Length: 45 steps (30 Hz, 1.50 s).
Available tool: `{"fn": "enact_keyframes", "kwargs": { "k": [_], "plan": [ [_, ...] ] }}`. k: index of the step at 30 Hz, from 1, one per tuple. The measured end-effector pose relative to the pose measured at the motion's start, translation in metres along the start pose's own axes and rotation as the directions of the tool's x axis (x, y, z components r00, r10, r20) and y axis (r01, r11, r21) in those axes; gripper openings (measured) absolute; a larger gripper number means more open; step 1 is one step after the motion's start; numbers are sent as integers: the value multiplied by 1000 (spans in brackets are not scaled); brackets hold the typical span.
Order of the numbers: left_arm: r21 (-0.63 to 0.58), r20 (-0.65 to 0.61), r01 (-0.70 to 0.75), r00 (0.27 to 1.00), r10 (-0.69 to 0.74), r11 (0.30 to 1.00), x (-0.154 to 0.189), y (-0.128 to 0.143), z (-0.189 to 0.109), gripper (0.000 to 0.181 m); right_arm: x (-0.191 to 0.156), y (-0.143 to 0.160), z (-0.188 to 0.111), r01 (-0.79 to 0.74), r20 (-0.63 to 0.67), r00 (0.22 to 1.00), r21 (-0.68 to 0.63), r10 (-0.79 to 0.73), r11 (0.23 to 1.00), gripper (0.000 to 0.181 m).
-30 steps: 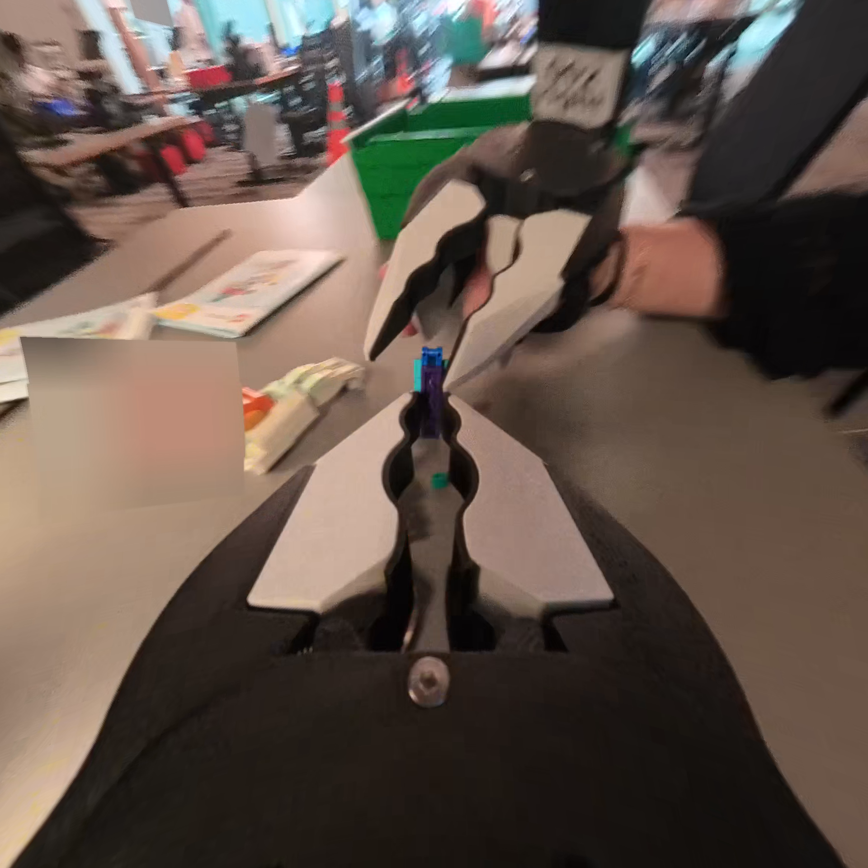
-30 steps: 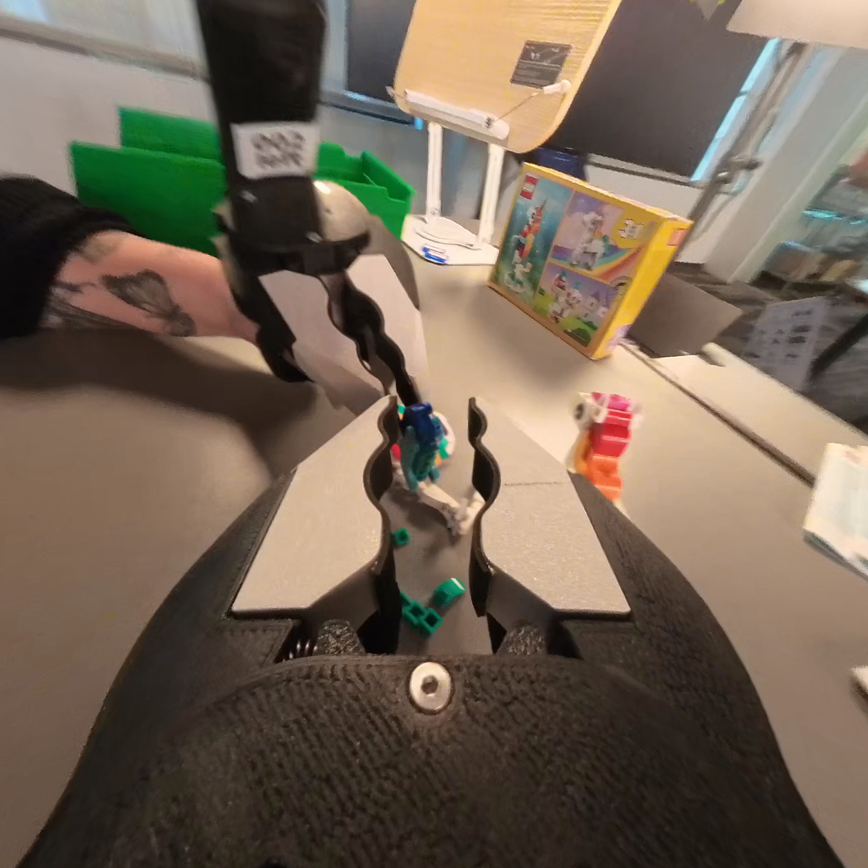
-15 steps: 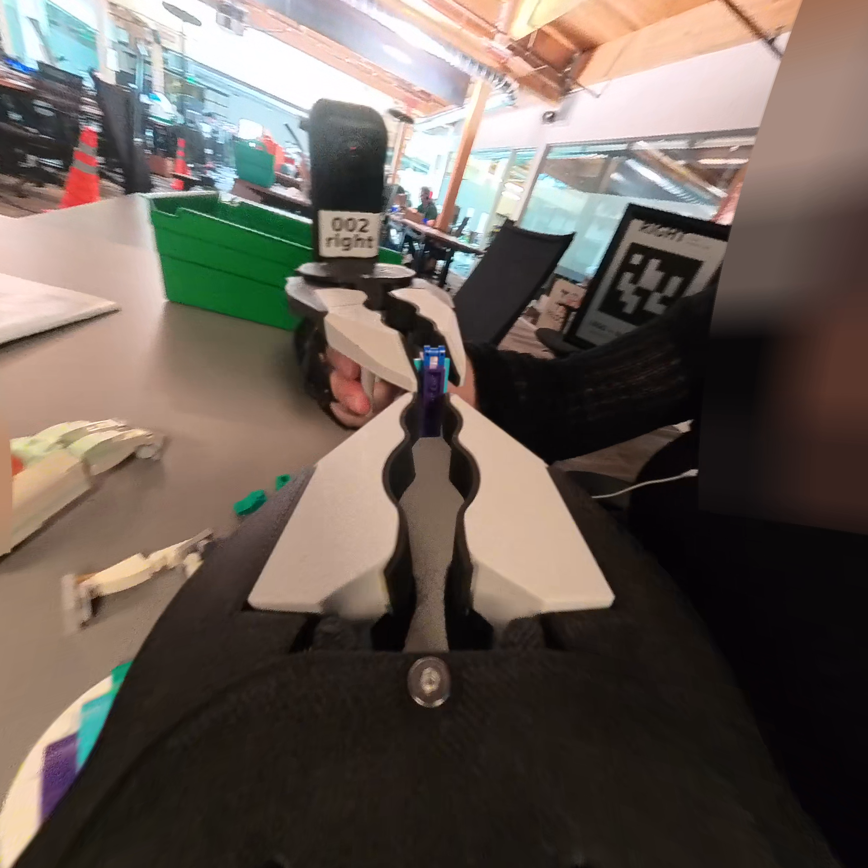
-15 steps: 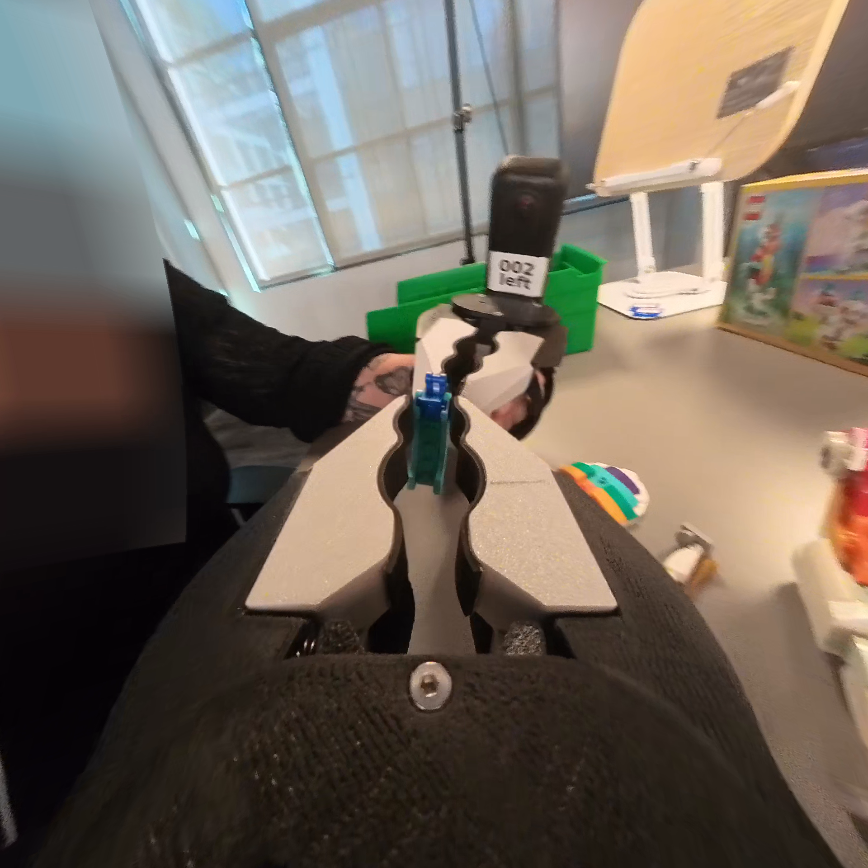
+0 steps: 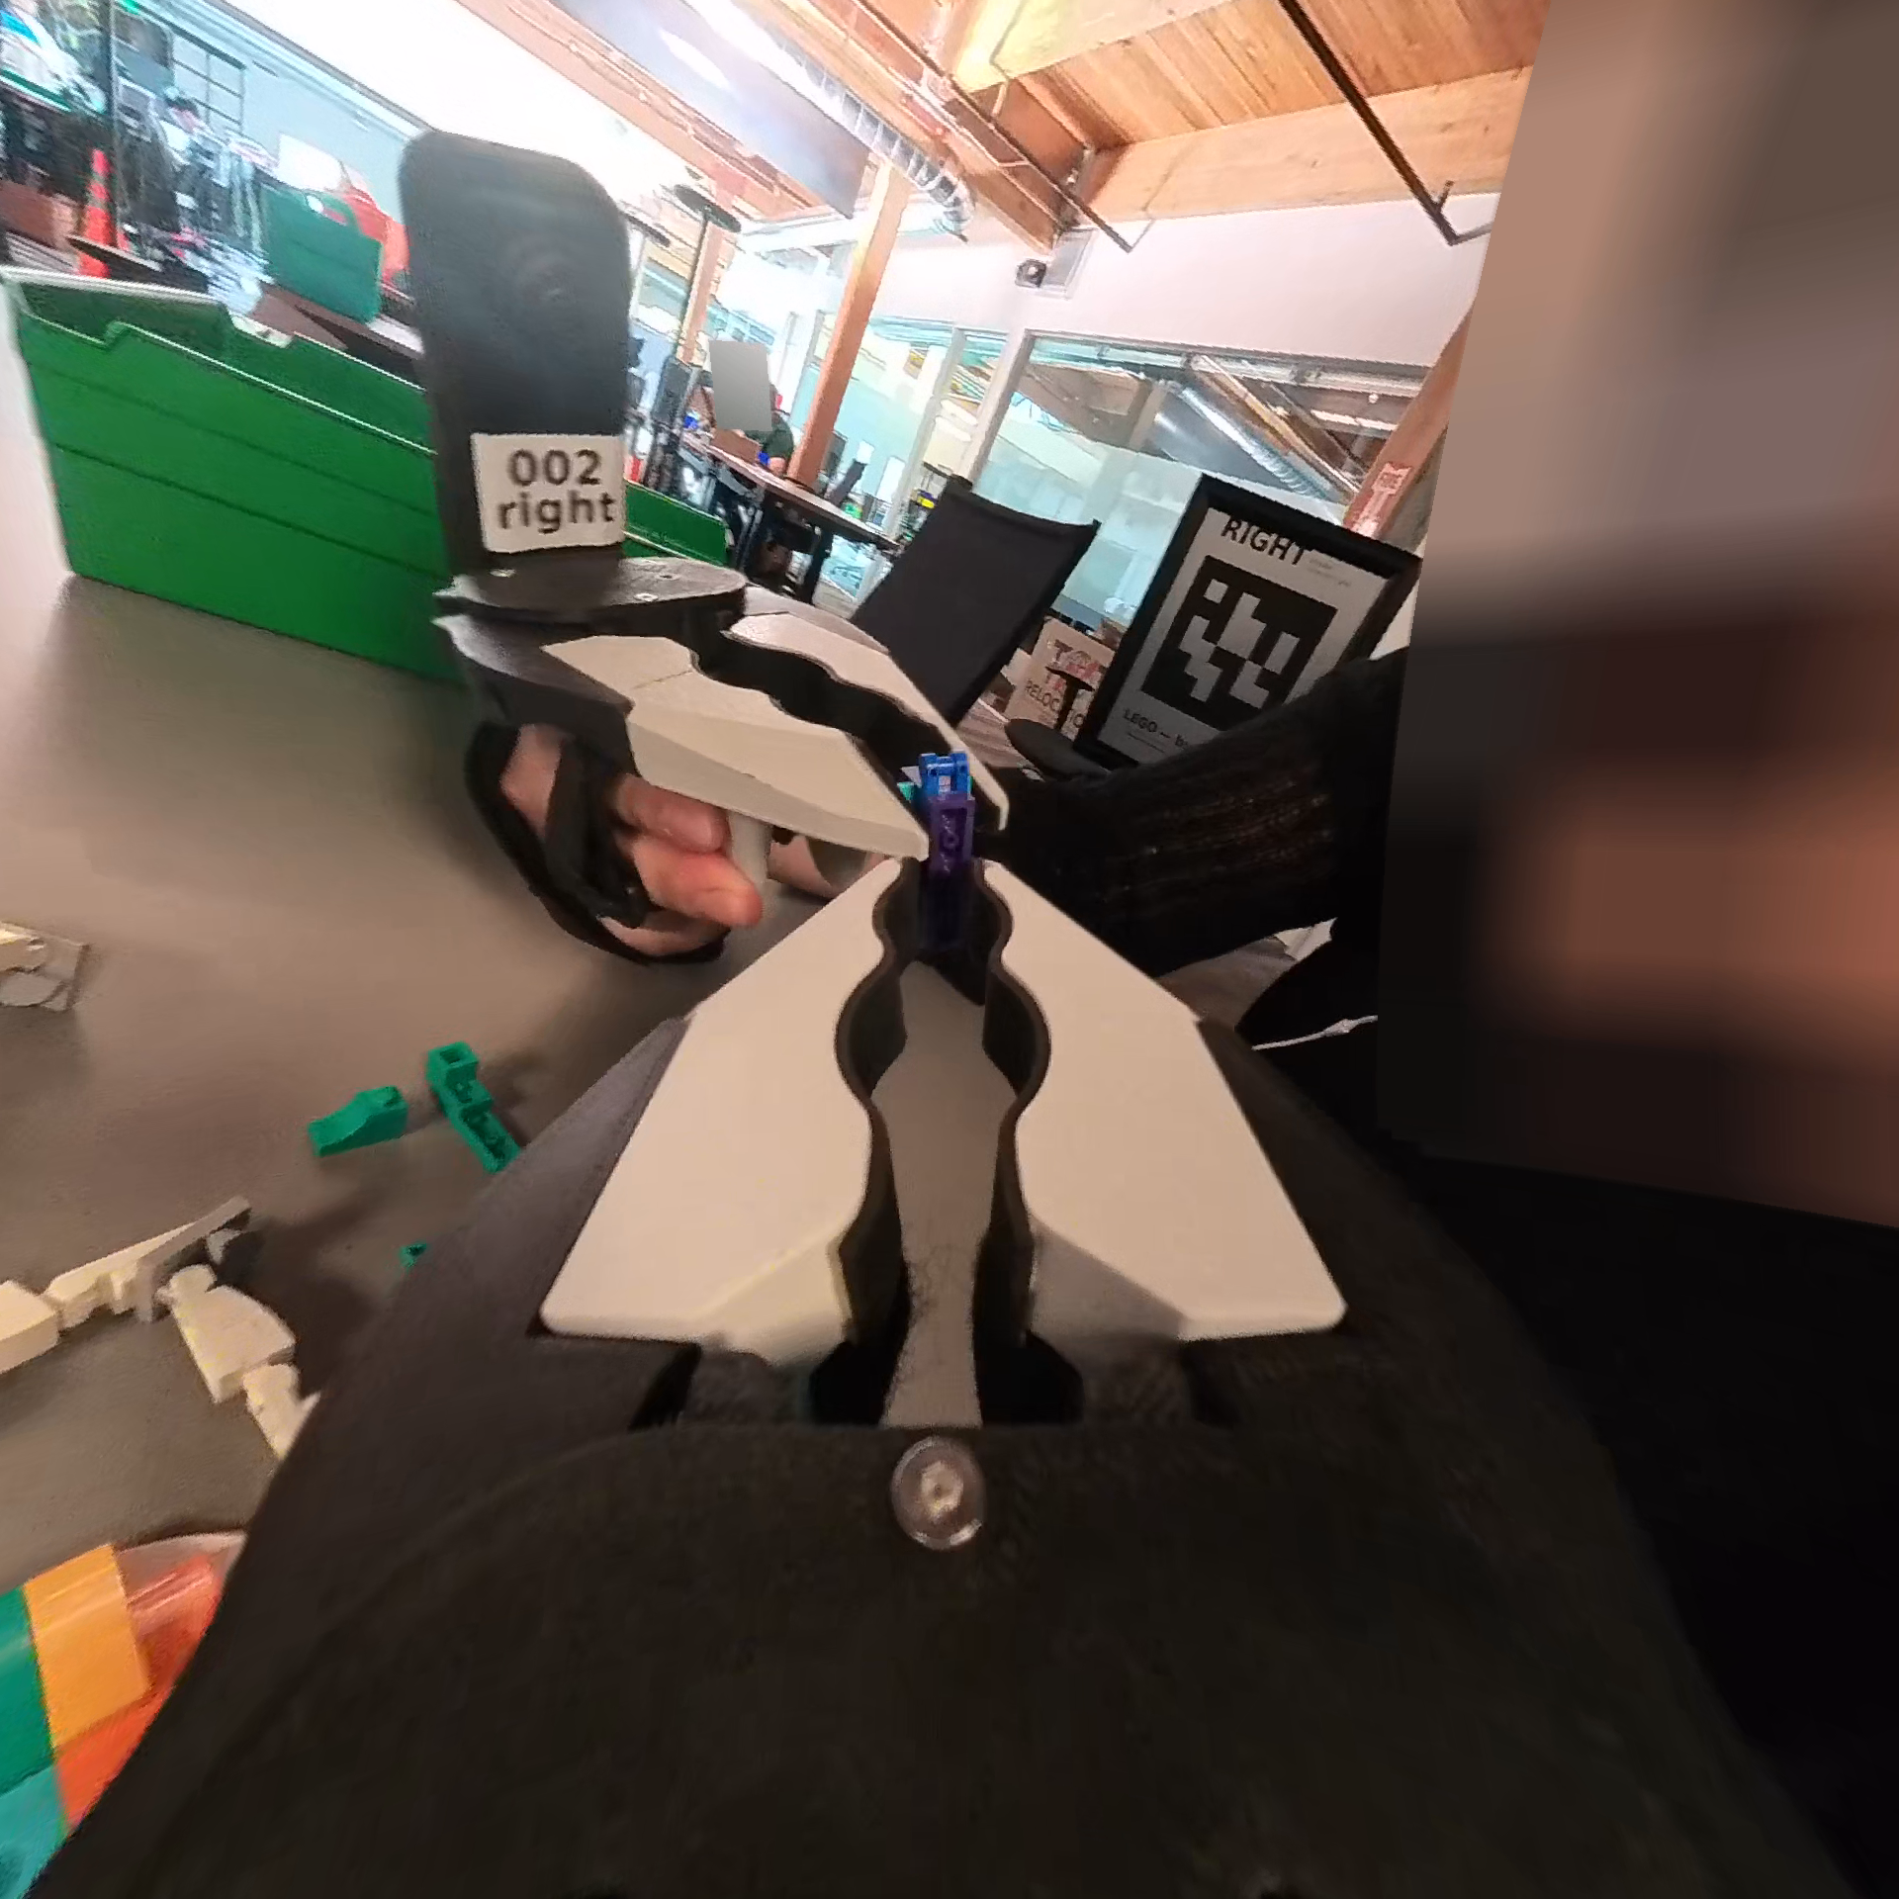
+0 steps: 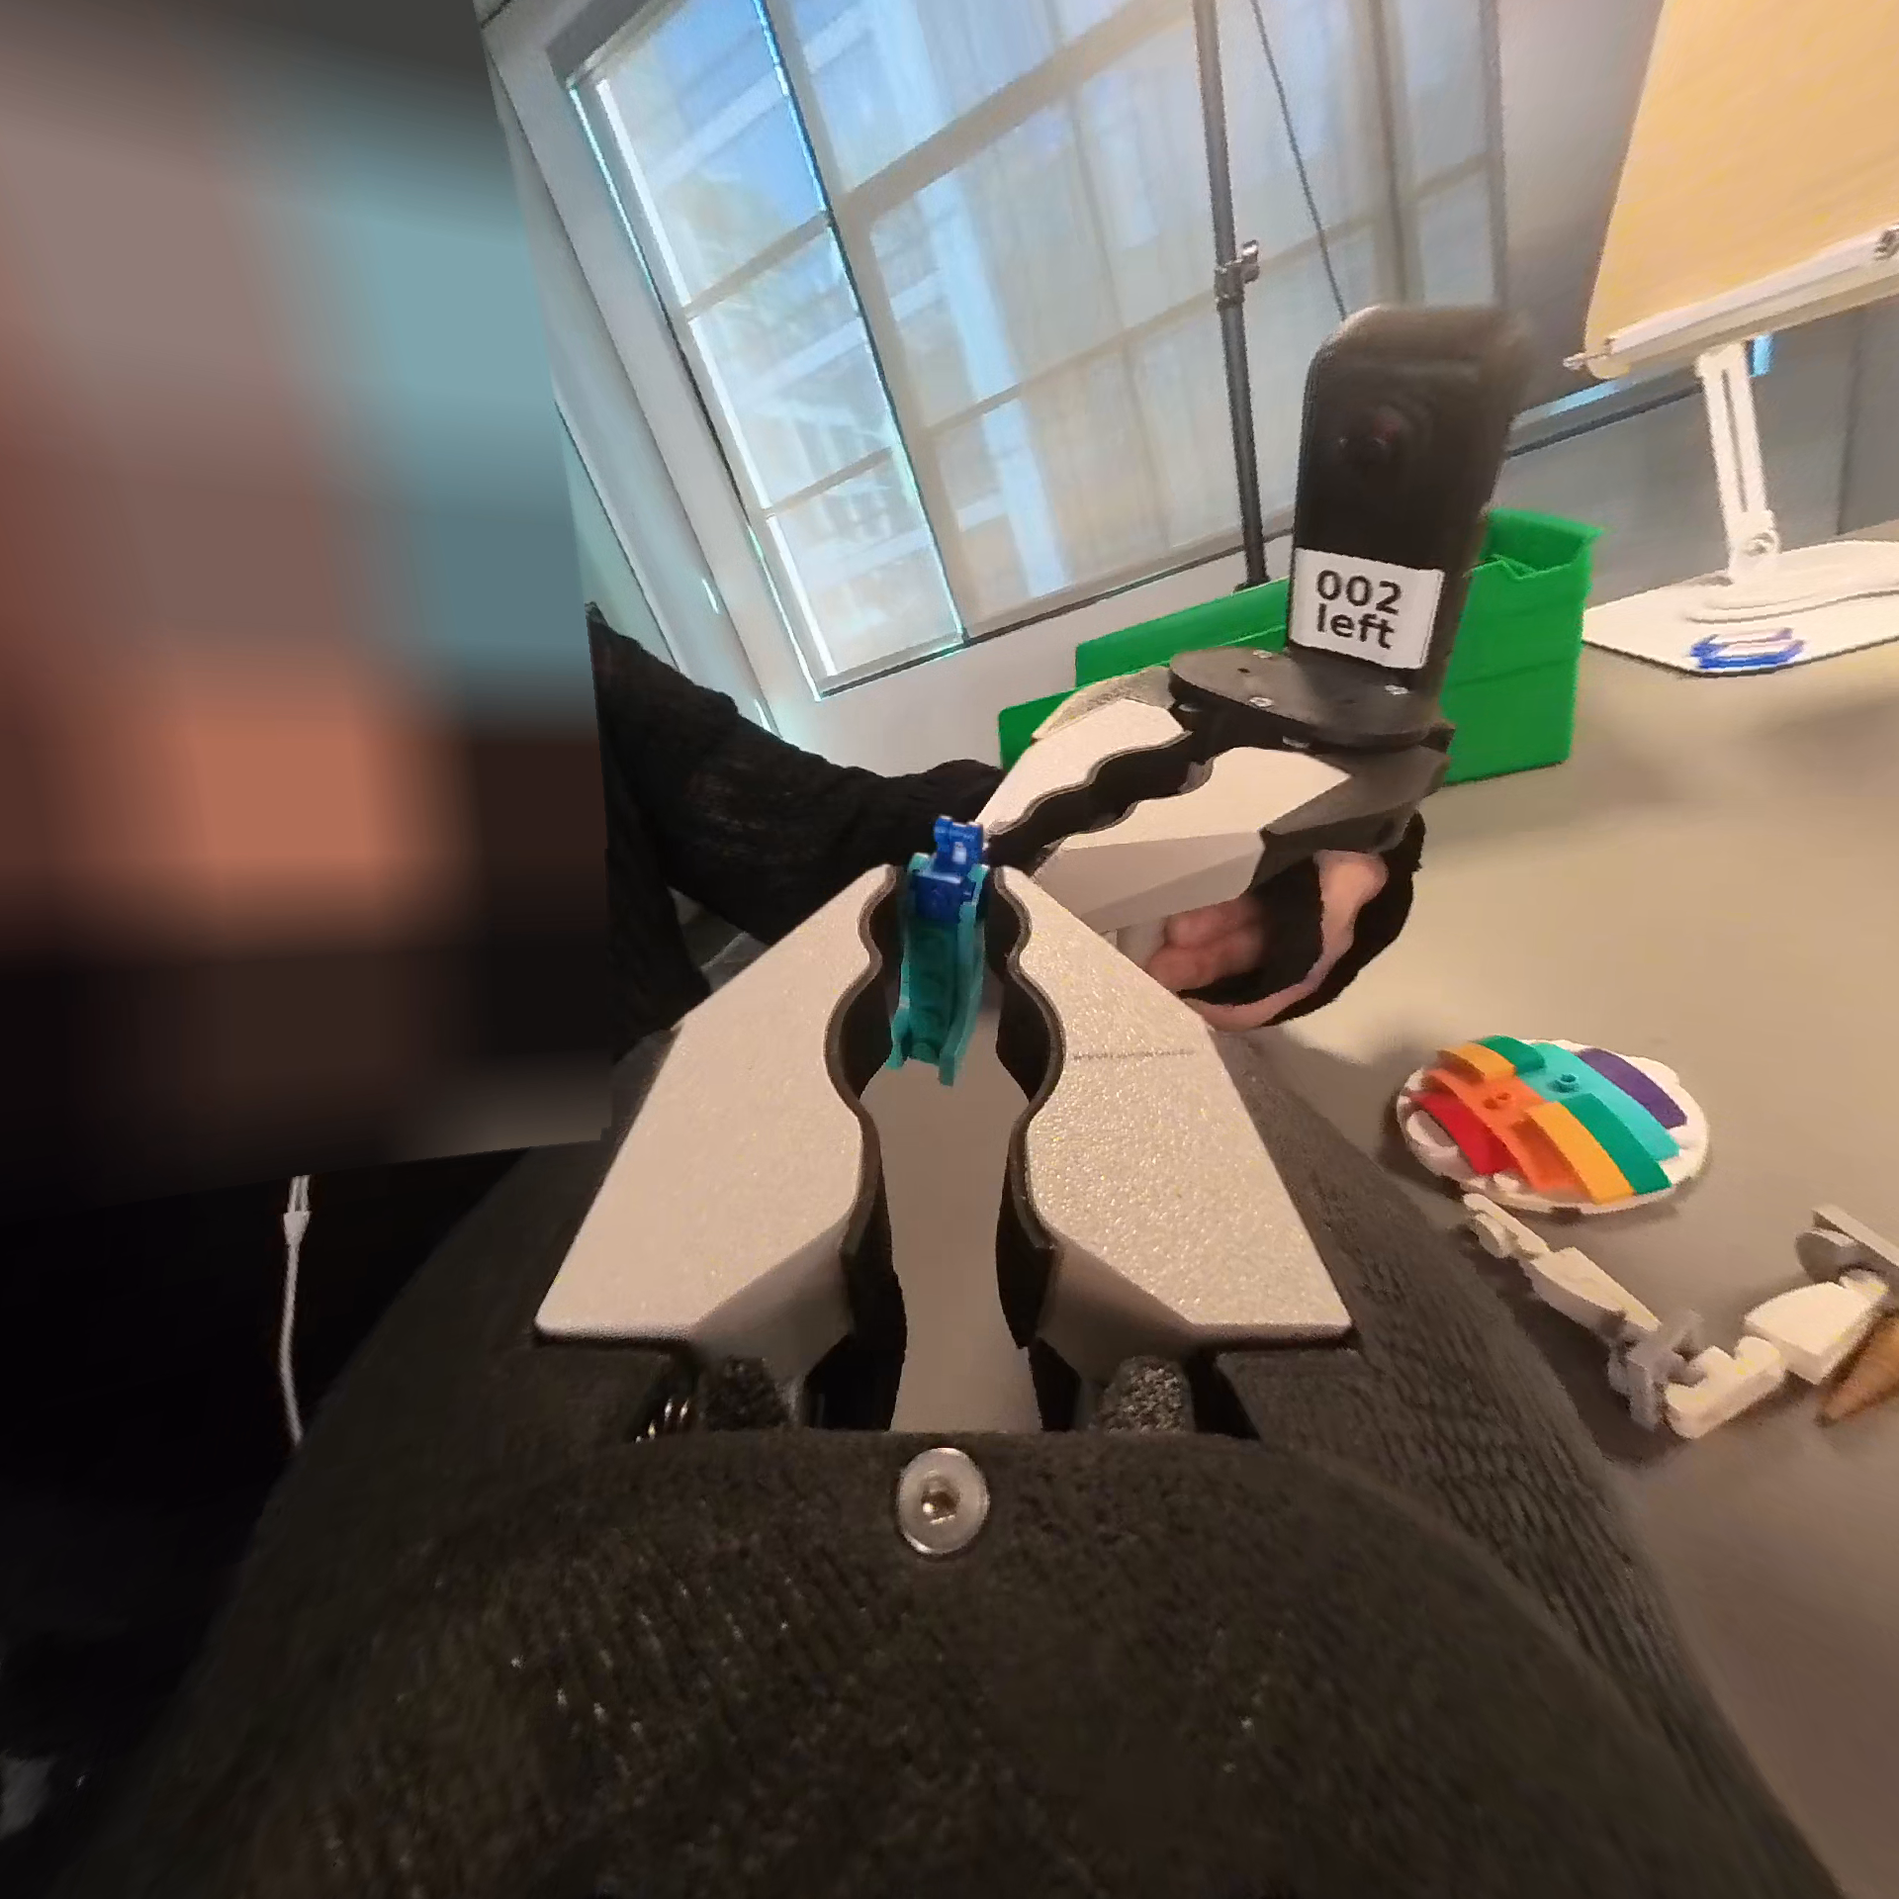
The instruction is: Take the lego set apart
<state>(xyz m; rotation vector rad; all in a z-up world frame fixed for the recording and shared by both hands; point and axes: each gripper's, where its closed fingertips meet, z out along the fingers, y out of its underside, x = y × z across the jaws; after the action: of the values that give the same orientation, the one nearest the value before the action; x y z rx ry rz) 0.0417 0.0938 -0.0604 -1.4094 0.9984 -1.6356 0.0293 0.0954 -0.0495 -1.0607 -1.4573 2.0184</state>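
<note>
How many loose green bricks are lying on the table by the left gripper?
3 that I can make out: a wedge-shaped green brick, a longer studded green piece just right of it, and a tiny green bit at the gripper's edge. More may hide behind the gripper.

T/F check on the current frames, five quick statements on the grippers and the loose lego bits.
1. The left gripper is shut on the small lego piece. True.
2. The right gripper is open and empty. False: it grips the same piece.
3. The rainbow disc lies on the table. True.
4. The green brick is held in a gripper. False: it lies loose on the table.
5. The green bin sits on the floor. False: on the table.
</note>
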Motion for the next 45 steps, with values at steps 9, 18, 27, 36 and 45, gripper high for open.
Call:
{"fn": "enact_keyframes", "kwargs": {
  "k": [9, 18, 27, 36, 45],
  "plan": [
    [65, 340, -128, 935, 99, 990, -43, -18, -27, 7, 53, -10, -19, 174, -413, 893, -47, -178, 984, 13],
    [-48, 87, -161, 983, 165, 986, 6, -7, -1, 8, -3, -3, -3, 144, -88, 985, -68, -150, 987, 12],
    [-25, -65, -38, 997, 37, 999, 18, -2, 4, 8, -16, 3, 0, 33, 57, 998, -43, -31, 998, 13],
    [62, 195, -61, 980, 48, 996, -20, -17, -13, 7, 22, -9, -15, 97, -194, 977, 19, -91, 995, 13],
    [-43, 407, -204, 890, 203, 978, -42, -11, -20, 10, 40, -13, -22, 176, -342, 925, -6, -168, 984, 12]
  ]
}}
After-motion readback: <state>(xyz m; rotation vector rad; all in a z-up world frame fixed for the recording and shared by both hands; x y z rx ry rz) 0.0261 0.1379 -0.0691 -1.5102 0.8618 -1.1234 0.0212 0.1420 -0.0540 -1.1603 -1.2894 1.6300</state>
